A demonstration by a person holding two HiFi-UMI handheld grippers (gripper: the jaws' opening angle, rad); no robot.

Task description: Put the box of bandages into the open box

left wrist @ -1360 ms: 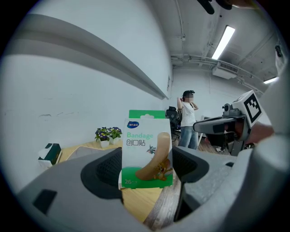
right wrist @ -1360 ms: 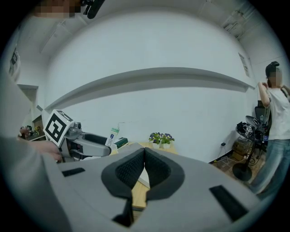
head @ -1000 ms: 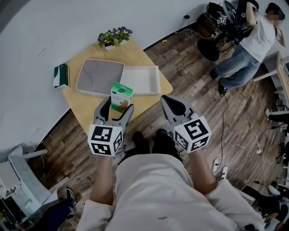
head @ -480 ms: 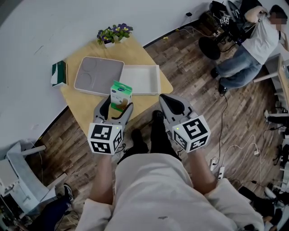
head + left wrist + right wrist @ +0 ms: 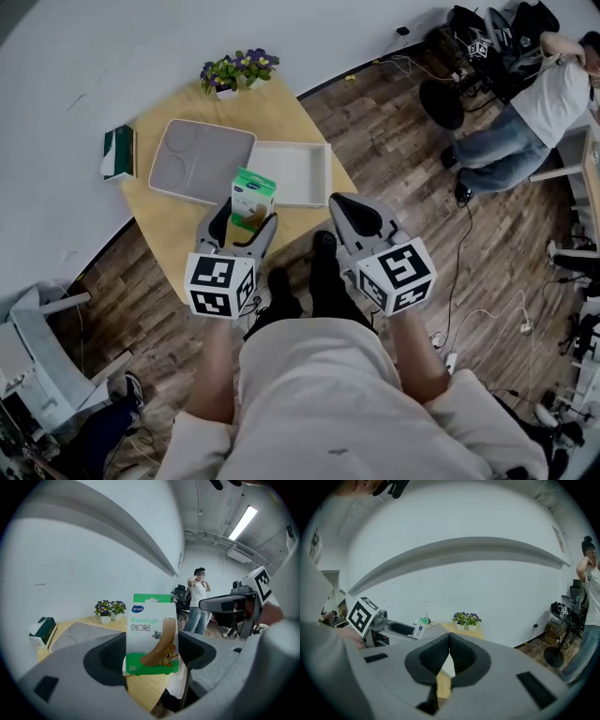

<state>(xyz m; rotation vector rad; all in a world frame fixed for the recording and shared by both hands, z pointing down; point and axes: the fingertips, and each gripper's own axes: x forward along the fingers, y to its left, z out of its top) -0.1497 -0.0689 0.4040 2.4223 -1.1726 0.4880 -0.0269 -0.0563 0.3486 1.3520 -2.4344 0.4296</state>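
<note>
A green and white box of bandages stands upright between the jaws of my left gripper, which is shut on it above the near part of the wooden table. The open white box lies on the table just beyond it, with its grey lid to the left. My right gripper hangs off the table's right edge, over the floor, its jaws shut with nothing between them.
A pot of purple flowers stands at the table's far corner and a dark green book lies beyond its left edge. A person stands at the far right among cables and equipment. A grey chair is at the lower left.
The view has shifted slightly; both grippers keep their places and the left one still holds the bandage box. The person at the far right has moved a little.
</note>
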